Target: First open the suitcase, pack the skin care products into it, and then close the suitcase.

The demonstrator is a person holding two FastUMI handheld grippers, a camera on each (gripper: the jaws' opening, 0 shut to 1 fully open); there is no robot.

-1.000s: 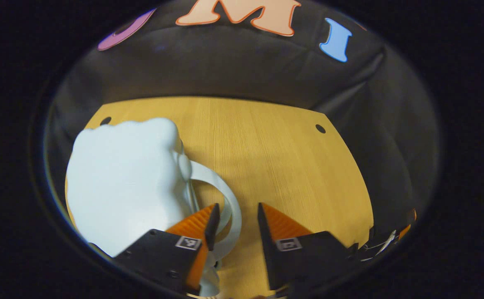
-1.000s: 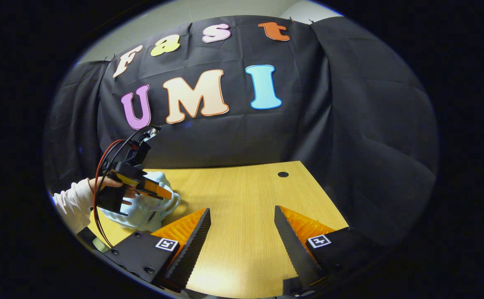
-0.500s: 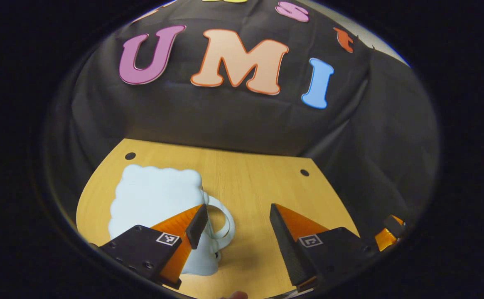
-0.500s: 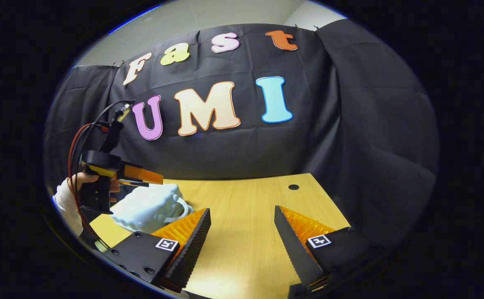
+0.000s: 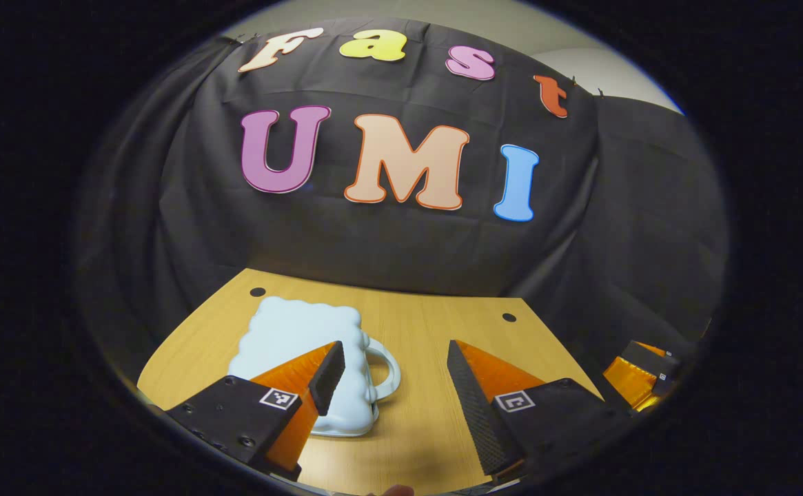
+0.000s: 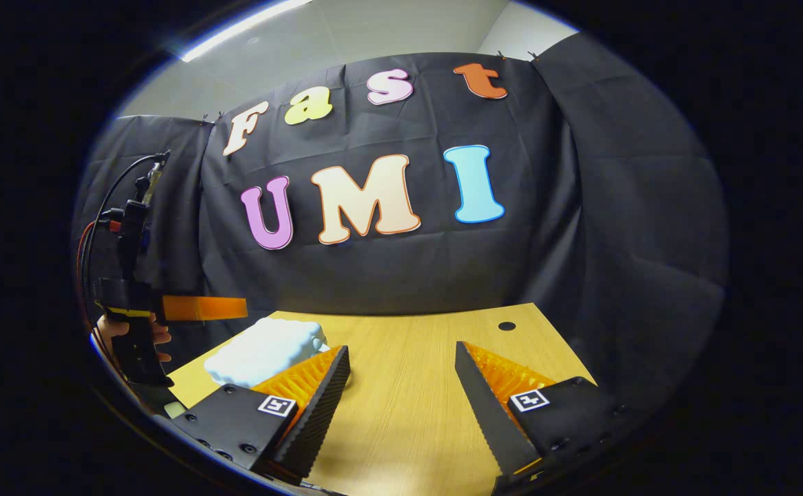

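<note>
A pale blue, cloud-shaped suitcase (image 5: 305, 344) lies flat and closed on the wooden table (image 5: 429, 427), its looped handle (image 5: 387, 375) pointing right. My left gripper (image 5: 394, 382) hovers open above and in front of it, its left finger over the case's near edge, nothing between the fingers. In the right gripper view the same suitcase (image 6: 263, 351) lies at the left, with the left gripper (image 6: 201, 308) held by a hand well above it. My right gripper (image 6: 401, 393) stands open over bare table to the right of the case.
The table (image 6: 408, 413) has small round holes near its back corners (image 5: 509, 317) (image 6: 506, 325). Black cloth hangs behind and to the right. The right gripper (image 5: 639, 375) shows at the far right edge of the left gripper view.
My left gripper has let go of the handle area, risen and pulled back from the suitcase, now level above it. My right gripper has tilted up slightly.
</note>
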